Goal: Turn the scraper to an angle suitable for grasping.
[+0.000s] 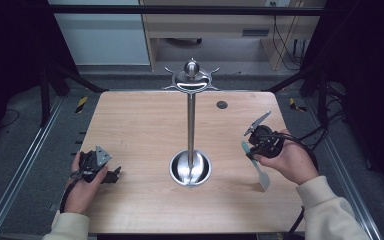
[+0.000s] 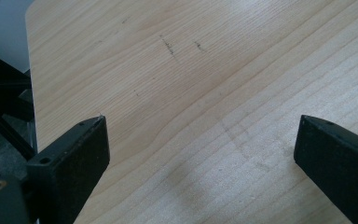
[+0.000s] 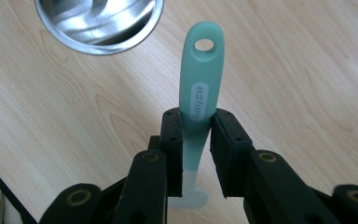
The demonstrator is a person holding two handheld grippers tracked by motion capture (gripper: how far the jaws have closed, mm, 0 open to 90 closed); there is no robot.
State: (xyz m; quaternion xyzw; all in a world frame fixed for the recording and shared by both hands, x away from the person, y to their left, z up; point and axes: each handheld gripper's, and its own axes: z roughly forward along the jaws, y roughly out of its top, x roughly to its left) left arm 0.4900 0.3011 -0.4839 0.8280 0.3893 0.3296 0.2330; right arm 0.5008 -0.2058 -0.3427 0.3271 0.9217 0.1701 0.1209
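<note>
right gripper (image 3: 196, 154) clamped on teal spatula (image 3: 199, 93), near metal bowl (image 3: 98, 28); left gripper (image 2: 200, 154) jaws apart over table (image 2: 191, 70).

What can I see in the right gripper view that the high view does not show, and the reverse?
Right gripper view: the hanging hole at the end of the green spatula, white lettering on its handle, and the right gripper shut on that handle.

High view: the steel stand's pole, its hooked top, and the left gripper low over the table.

Both: the spatula, the stand's round base and the wooden table.
</note>
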